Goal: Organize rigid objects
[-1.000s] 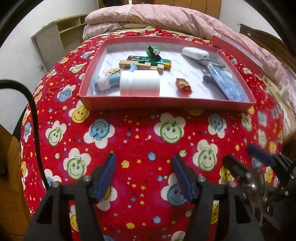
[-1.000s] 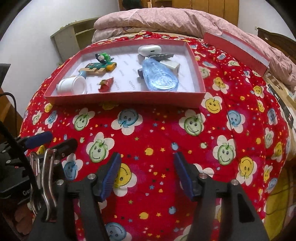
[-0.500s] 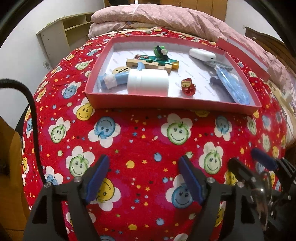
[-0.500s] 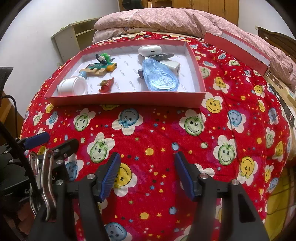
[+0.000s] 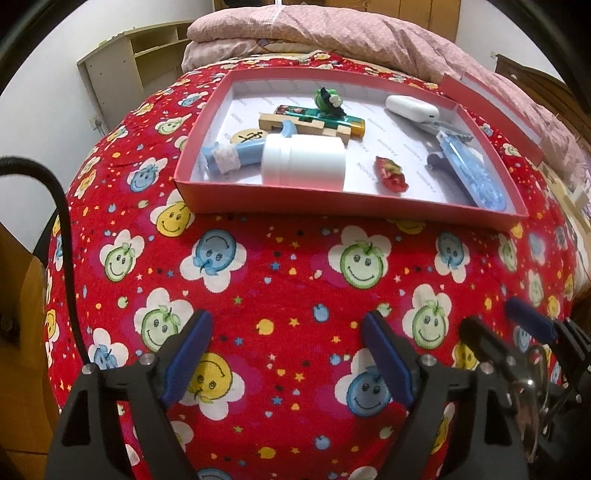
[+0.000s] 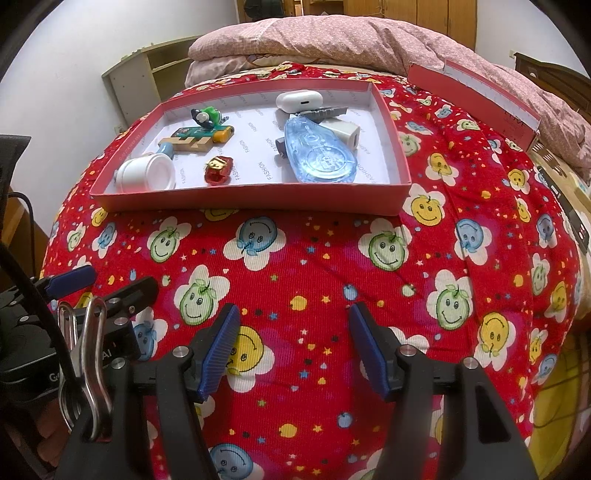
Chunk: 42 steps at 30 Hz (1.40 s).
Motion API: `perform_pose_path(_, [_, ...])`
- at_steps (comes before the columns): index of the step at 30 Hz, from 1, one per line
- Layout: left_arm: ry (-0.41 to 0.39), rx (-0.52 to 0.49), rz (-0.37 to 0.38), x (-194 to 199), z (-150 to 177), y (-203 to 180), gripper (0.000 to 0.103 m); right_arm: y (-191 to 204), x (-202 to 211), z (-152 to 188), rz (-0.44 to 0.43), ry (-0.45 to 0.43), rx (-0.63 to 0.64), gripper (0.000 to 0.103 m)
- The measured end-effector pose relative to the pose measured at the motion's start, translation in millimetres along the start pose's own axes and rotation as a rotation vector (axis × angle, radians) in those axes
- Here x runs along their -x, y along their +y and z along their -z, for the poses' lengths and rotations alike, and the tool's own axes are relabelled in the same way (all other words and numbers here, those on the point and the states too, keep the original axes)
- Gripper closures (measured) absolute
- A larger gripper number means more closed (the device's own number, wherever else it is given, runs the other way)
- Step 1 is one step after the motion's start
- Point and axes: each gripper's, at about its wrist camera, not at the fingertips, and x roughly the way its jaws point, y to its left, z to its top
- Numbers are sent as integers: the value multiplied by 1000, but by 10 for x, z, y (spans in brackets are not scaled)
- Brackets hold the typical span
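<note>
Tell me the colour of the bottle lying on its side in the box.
The bottle is plain white, cap included; the left wrist view shows it best.

A: Where does the left wrist view look from?

B: From behind the left claw (image 5: 284, 354), low over the bed (image 5: 295, 266), facing forward along its fingers. The red box (image 5: 332, 206) lies well ahead of that claw, slightly right of its centre line.

A: And the right wrist view?

B: From behind the right claw (image 6: 291, 343), about equally near the bed (image 6: 325, 266). There the red box (image 6: 251, 201) sits ahead and a little left.

A: What do the two views share?

B: The box, the bedcover before it and the pink quilt (image 5: 351, 33) beyond. Each also catches the other claw at its edge: lower right in the left view, lower left in the right.
</note>
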Motion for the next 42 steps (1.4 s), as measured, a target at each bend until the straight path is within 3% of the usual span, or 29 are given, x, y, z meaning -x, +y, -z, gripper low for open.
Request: perform_pose_path(42, [-3, 2, 0, -6, 3, 4, 16, 10, -4, -4, -3, -3, 0, 37])
